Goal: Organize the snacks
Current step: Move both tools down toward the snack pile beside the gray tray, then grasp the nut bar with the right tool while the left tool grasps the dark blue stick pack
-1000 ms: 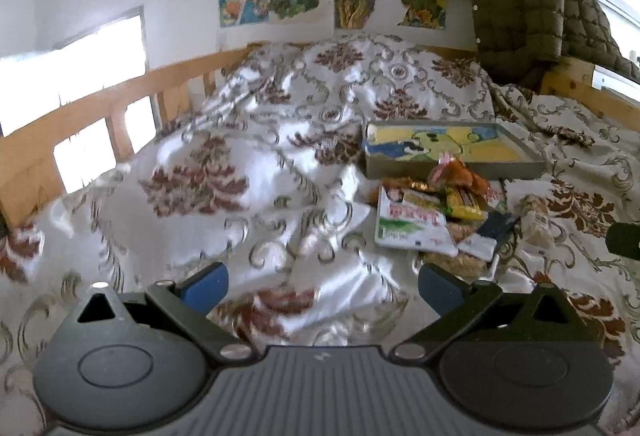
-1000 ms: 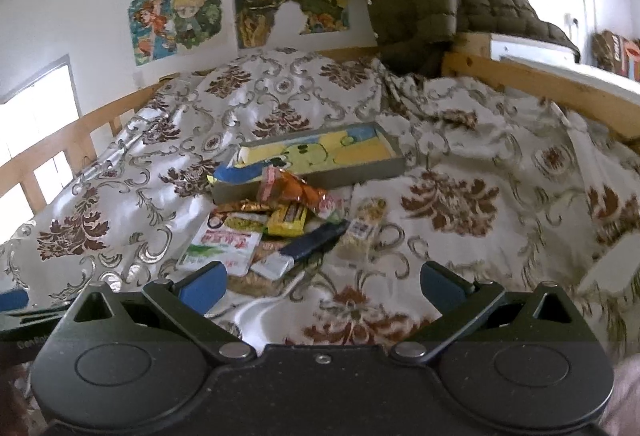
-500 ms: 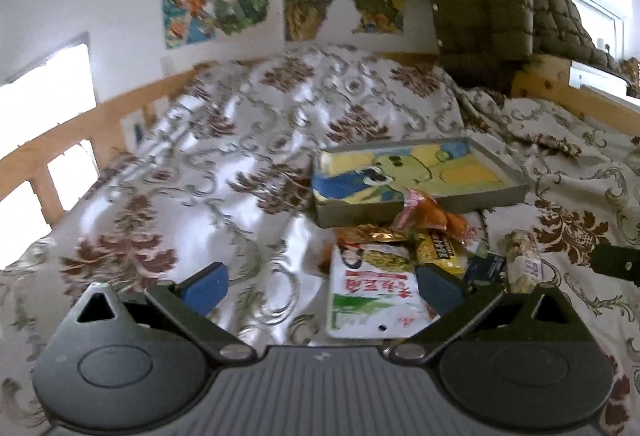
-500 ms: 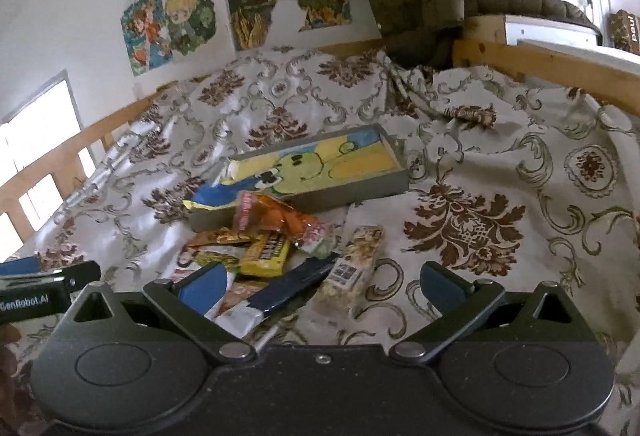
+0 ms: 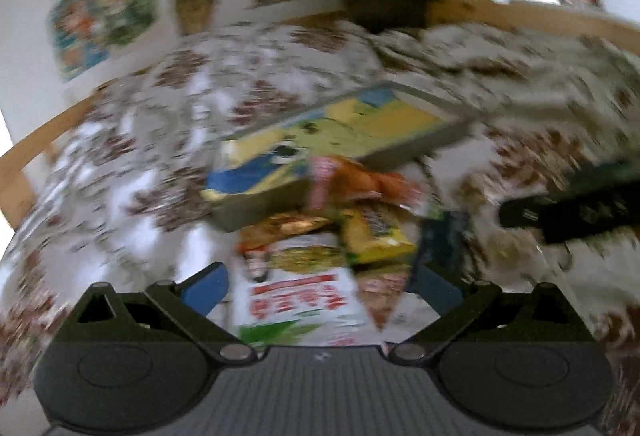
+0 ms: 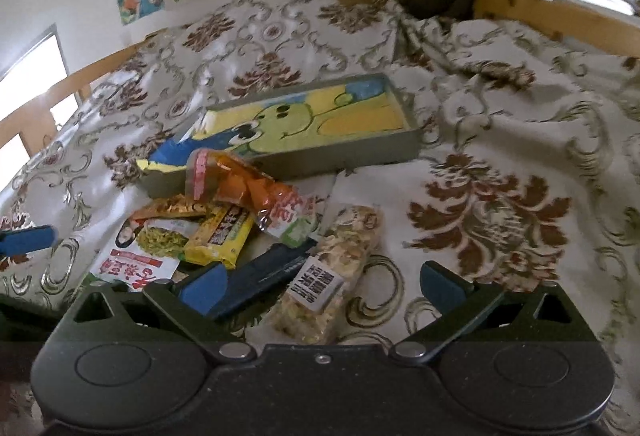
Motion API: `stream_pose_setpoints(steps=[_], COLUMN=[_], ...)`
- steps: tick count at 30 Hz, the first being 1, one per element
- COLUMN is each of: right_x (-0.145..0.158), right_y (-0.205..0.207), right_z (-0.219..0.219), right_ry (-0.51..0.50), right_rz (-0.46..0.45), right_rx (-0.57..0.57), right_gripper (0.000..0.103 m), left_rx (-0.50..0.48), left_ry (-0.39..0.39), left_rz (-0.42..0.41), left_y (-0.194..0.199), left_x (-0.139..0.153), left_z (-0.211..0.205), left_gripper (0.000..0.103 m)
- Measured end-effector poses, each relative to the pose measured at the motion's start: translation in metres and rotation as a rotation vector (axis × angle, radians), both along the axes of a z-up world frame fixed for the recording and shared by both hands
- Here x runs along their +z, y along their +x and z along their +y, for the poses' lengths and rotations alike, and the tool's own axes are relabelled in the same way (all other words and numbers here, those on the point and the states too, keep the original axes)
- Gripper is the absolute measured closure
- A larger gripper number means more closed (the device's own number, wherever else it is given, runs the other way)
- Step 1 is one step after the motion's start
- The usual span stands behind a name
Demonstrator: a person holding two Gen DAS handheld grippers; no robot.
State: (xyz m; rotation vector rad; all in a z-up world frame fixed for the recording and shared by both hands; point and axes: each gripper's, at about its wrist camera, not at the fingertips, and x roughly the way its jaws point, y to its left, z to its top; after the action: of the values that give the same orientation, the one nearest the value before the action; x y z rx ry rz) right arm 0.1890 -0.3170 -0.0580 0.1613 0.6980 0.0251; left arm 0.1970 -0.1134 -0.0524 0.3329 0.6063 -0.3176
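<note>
Blue-padded left gripper and right gripper — both spread wide, empty — hover low over the snack pile.

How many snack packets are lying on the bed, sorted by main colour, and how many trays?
Orange packets: 2 (the second)
Yellow packets: 1
White and red packets: 1
Dark blue packets: 1
Clear packets of pale crisp bar: 1
Trays: 1
Total: 7
</note>
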Motion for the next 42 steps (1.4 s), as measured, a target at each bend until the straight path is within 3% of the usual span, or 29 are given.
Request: stream_pose_setpoints(steps=[4,10,13,16,19,22,26,34,42], right_x=[-0.012,-0.027,-0.032,-0.036,-0.040,-0.040,-0.036,-0.033,-0.034], right_y=[0.014,0.031,0.037,0.039,0.041,0.041,0.041,0.041,0.042], right_z=[-0.005,-0.014,-0.016,-0.015,-0.017,-0.023,-0.033,-0.043,-0.041], right_ry=[0.016,0.069,0.103,0.125,0.137,0.173,0.198,0.204,0.185], right_rz=[0.025,0.059,0.077,0.095,0.122,0.139,0.147,0.151,0.151], right_rx=[0.002,0.010,0.018,0.032,0.029,0.011,-0.017,-0.032,-0.016], right_gripper=[0.007,0.023,0.025,0.032,0.048,0.052,0.060,0.063,0.063], left_rx=[-0.118,-0.280,-0.334,-0.340,-0.313,-0.298,-0.284,-0.316,-0.291], left_ry=[0.019,0.050,0.071,0.058,0.015,-0.031,-0.027,-0.068,-0.062], left_rz=[0.029,0.122,0.172,0.218,0.258,0.295,0.297,0.355,0.433], left_y=[0.009,0.027,0.033,0.040,0.049,0.055,0.056,0.065,0.083], left_x=[-0.014,-0.031,-0.039,-0.045,-0.048,-0.049,-0.048,-0.041,-0.042], left_z=[-0.018,-0.041,-0.048,-0.050,-0.049,-0.044,-0.044,-0.051,-0.067], left_gripper=[0.000,0.000,0.000,0.000,0.000,0.004,0.014,0.037,0.040])
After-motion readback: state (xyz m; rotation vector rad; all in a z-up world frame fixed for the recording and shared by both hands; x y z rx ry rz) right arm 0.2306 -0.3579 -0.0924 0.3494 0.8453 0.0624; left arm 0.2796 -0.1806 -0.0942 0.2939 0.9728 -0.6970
